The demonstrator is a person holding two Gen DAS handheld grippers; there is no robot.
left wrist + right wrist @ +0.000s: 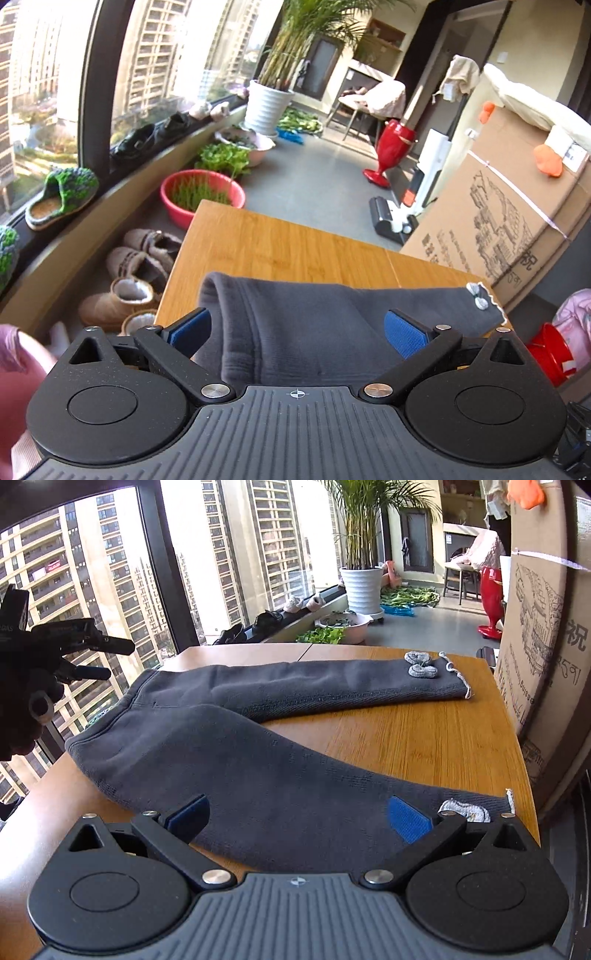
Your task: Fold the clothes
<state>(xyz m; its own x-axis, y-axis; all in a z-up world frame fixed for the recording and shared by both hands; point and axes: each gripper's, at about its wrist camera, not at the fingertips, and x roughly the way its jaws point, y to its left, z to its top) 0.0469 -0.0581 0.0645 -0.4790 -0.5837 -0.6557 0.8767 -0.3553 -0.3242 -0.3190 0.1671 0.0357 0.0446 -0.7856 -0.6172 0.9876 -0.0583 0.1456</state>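
Dark grey sweatpants (pixel 229 753) lie spread on the wooden table (pixel 424 734), legs apart in a V, waistband to the left, cuffs to the right with small grey pompoms (pixel 421 666). My right gripper (pixel 299 818) is open, low over the near leg close to its cuff. My left gripper (pixel 297 330) is open above the waistband end of the pants (pixel 314 325); it also shows in the right wrist view (pixel 99 657), raised at the far left.
A large cardboard box (pixel 543 635) stands against the table's right edge. Shoes (pixel 136 266) and plant basins (pixel 201 195) line the floor by the window on the left. A red bucket (pixel 550 354) sits low on the right.
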